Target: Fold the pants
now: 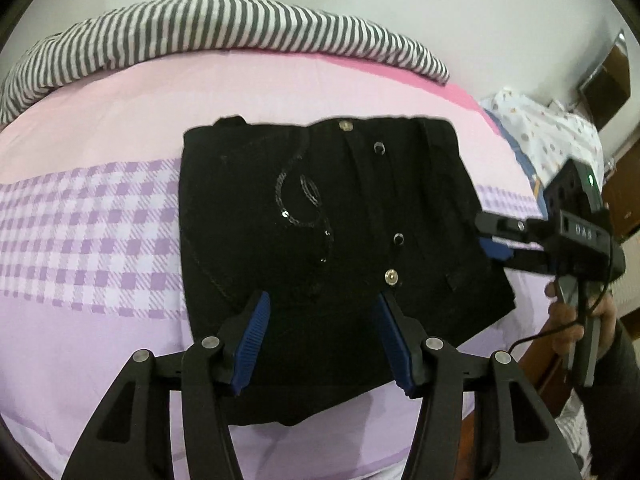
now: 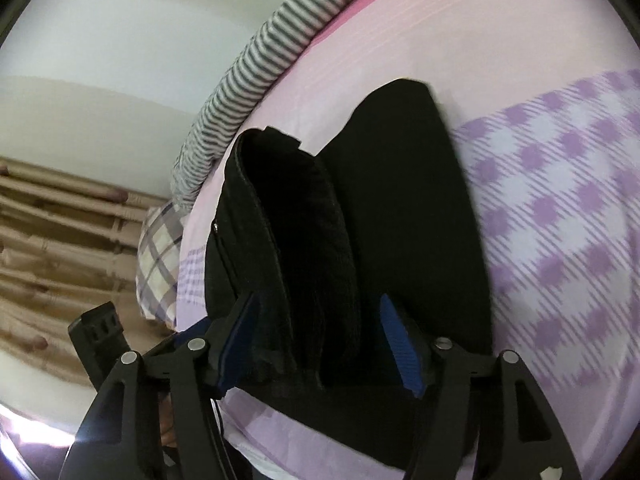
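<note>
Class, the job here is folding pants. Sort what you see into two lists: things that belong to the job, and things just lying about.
Belongs to the job:
- black pants, folded on the bed
- left gripper, open
- right gripper, open

Just lying about:
- striped bedding at the far edge
- pink and purple bedsheet
- dotted white cloth
- plaid pillow

Black pants [image 1: 320, 240], folded into compact rectangle w/ sequin trim, snaps up, flat on bed.

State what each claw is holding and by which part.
Nothing is held. The left claw and right claw both stand open over the folded black pants, pads clear of the cloth.
</note>
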The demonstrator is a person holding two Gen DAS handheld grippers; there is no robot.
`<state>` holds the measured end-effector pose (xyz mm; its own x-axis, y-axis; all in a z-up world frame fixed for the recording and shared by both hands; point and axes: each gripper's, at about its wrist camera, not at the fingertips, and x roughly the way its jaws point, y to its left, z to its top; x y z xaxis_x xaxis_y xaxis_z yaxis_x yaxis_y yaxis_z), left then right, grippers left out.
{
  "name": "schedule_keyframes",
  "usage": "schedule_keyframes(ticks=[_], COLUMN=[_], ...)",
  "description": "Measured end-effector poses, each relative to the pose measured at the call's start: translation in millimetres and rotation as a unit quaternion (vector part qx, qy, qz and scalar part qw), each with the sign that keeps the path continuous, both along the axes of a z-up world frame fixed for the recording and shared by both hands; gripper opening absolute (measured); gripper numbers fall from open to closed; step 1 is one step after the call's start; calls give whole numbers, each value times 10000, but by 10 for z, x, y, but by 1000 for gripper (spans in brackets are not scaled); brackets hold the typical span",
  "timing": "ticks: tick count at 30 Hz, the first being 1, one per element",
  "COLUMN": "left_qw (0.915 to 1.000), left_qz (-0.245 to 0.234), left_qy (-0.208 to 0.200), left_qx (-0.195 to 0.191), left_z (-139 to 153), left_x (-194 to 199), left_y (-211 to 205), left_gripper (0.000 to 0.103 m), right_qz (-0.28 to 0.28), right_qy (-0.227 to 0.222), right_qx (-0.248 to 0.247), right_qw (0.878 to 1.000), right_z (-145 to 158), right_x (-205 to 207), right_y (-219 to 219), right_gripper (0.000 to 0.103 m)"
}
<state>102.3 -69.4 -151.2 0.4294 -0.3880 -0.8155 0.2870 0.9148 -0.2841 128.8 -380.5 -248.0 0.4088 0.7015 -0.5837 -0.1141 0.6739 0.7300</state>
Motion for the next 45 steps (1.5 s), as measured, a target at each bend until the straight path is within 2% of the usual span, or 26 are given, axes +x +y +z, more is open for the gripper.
schedule_keyframes(ticks=[5,8,10,12,13,17,22,27,33,41,43,45], left_qw=[9999,9997,9997,9997,9997,9994,9987,9975,9981,9991,9990,9989], left_qz=[-5,6,13,11,2,-16,87,178,-31,-379,-450,-460], left_qy=[138,206,229,225,221,200,-23,-199,-161,-15,3,17], left_qx=[-68,-133,-126,-116,-133,-290,-507,-647,-596,-179,-19,27], left_z=[-65,-96,-115,-118,-109,-66,63,154,97,-128,-168,-187], left_x=[31,52,62,92,103,100,81,94,119,125,123,122], left_y=[4,17,11,-19,-23,26,121,174,47,-216,-266,-277], left_gripper=[58,58,59,59,59,59,59,59,59,59,59,59], right_qz=[450,668,641,476,395,115,-78,-334,-852,-1248,-1271,-1337], right_qy=[-246,-318,-176,-21,3,-337,-751,-926,-657,-209,-141,-160], right_qx=[76,24,142,280,305,-267,-654,-762,-804,-789,-890,-1174], right_qw=[9987,9973,9977,9985,9988,9990,9950,9922,9909,9888,9878,9839], right_z=[21,16,-60,-113,-105,169,593,828,704,323,289,314], right_x=[180,270,365,400,391,202,-9,-100,-101,-87,-88,-137], right_y=[225,350,380,382,382,532,682,508,82,-207,-229,-224], right_gripper=[62,48,31,27,21,15,14,13,13,14,29,36])
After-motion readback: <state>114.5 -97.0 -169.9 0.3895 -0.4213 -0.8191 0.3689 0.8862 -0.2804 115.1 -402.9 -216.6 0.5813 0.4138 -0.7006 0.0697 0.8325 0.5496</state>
